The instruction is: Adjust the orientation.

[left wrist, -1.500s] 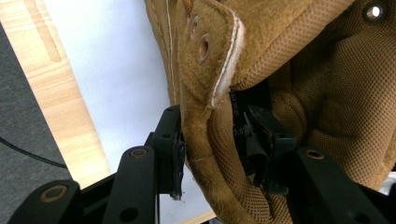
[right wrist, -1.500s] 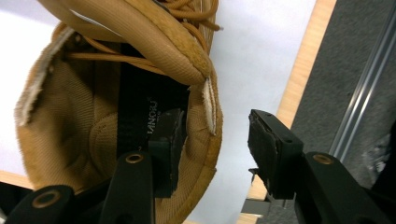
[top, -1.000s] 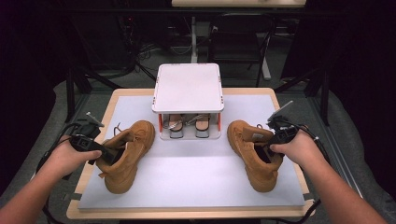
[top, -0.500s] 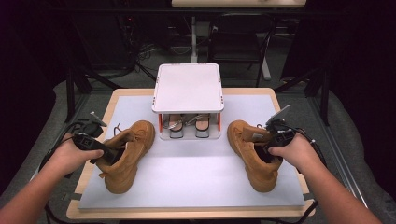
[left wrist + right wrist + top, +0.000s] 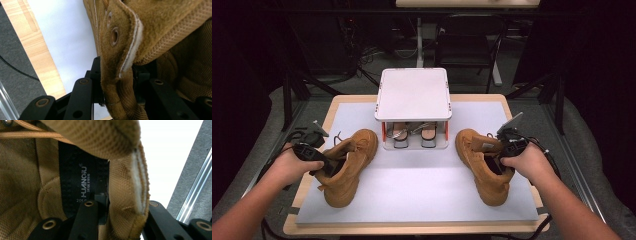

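The left hand-held gripper and the right hand-held gripper have both just been closing their jaws, and each one now has a boot collar between them: in the left gripper view one jaw sits outside the suede wall of the left boot and the other inside it, and the right gripper view shows the same thing on the right boot, with one jaw down by the black insole label. So both look clamped on the collars, which I'd guess means the boots are about ready to be lifted. The left boot sits near the worktop's left edge, the right boot near its right edge, both toes pointing toward the white rack at the back middle, with a pair of sandals under its top. Hard to make out: the jaw tips are buried in boot fabric, so actual pad contact is hidden, and the sandals are mostly tucked in shadow.
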Available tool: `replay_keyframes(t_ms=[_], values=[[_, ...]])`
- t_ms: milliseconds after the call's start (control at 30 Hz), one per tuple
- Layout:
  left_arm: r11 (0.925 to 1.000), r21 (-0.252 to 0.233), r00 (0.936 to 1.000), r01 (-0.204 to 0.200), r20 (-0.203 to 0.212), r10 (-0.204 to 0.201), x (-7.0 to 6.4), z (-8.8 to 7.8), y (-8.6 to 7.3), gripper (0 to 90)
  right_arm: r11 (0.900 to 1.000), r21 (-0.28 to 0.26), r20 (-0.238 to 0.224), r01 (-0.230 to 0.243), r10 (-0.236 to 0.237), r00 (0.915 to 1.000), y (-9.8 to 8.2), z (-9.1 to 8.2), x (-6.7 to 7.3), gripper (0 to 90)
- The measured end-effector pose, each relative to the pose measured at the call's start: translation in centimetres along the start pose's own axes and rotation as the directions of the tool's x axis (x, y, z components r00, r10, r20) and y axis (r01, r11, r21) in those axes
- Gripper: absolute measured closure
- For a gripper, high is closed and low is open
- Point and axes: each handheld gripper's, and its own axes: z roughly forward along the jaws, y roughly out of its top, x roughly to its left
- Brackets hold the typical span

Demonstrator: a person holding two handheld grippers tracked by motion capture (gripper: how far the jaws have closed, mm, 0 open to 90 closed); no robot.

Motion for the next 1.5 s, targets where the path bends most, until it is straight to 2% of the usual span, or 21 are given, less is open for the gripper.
replay_keyframes(t_ms=[167,200,233,433,500,533,600,867,1033,1200,1300,1333,1367,1433,1500], values=[[1.0000,0.008,1.0000,-0.001,0.009,0.001,0.09,-0.02,0.18,70.7,0.999,0.028,-0.013,0.015,-0.015,0.9998,0.13,-0.18,-0.15,75.5],[1.0000,0.007,1.0000,-0.003,0.008,0.003,0.09,-0.02,0.18,71.3,1.000,0.004,-0.015,-0.009,0.009,0.9999,0.06,0.01,0.03,75.7],[1.0000,0.005,1.0000,-0.006,0.007,0.006,0.10,-0.01,0.17,71.8,1.000,0.015,-0.013,0.006,-0.006,0.9999,0.12,-0.04,-0.04,75.9],[1.0000,0.006,0.9999,-0.006,0.012,0.005,0.21,-0.01,0.15,75.1,0.999,0.033,-0.012,0.001,0.000,0.9999,0.27,-0.06,0.07,76.4],[1.0000,0.004,0.9999,-0.007,0.012,0.007,0.26,0.00,0.16,75.5,0.998,0.060,-0.008,0.027,-0.027,0.9996,0.41,-0.24,-0.08,76.5],[1.0000,0.006,0.9999,-0.005,0.015,0.004,0.25,-0.01,0.14,75.7,0.999,0.034,-0.014,0.007,-0.006,0.9999,0.28,-0.07,0.01,76.5],[1.0000,0.005,0.9998,-0.002,0.018,0.002,0.31,0.00,0.13,76.0,1.000,0.030,-0.015,-0.007,0.007,0.9999,0.27,-0.07,0.03,76.7],[0.9996,0.027,0.9995,-0.011,0.029,0.010,0.50,-0.01,0.37,76.4,1.000,0.030,-0.019,-0.002,0.003,0.9998,0.27,-0.09,-0.01,77.1],[0.9982,0.059,0.9991,-0.012,0.041,0.010,0.66,-0.01,0.68,75.9,0.999,0.036,-0.029,0.001,0.000,0.9996,0.34,-0.09,-0.12,77.2],[0.9980,0.062,0.9993,-0.013,0.037,0.010,0.62,0.02,0.72,75.8,0.999,0.037,-0.031,0.001,0.000,0.9995,0.37,-0.09,-0.09,77.2],[0.9977,0.068,0.9991,-0.004,0.042,0.001,0.67,0.02,0.77,75.7,0.998,0.055,-0.029,0.018,-0.016,0.9995,0.46,-0.20,-0.16,77.2],[0.9974,0.072,0.9990,0.000,0.045,-0.003,0.69,0.03,0.80,75.8,0.999,0.039,-0.037,0.006,-0.005,0.9993,0.39,-0.09,-0.12,77.2],[0.9970,0.077,0.9988,0.006,0.049,-0.010,0.70,0.03,0.85,75.8,0.999,0.045,-0.032,0.009,-0.008,0.9995,0.42,-0.14,-0.13,77.2],[0.9968,0.080,0.9988,-0.008,0.049,0.004,0.72,0.03,0.92,75.9,0.999,0.044,-0.036,0.010,-0.009,0.9993,0.41,-0.15,-0.15,77.3],[0.9969,0.079,0.9988,-0.004,0.049,0.000,0.72,0.01,0.90,76.3,0.999,0.037,-0.040,0.004,-0.002,0.9992,0.37,-0.11,-0.15,77.4]])
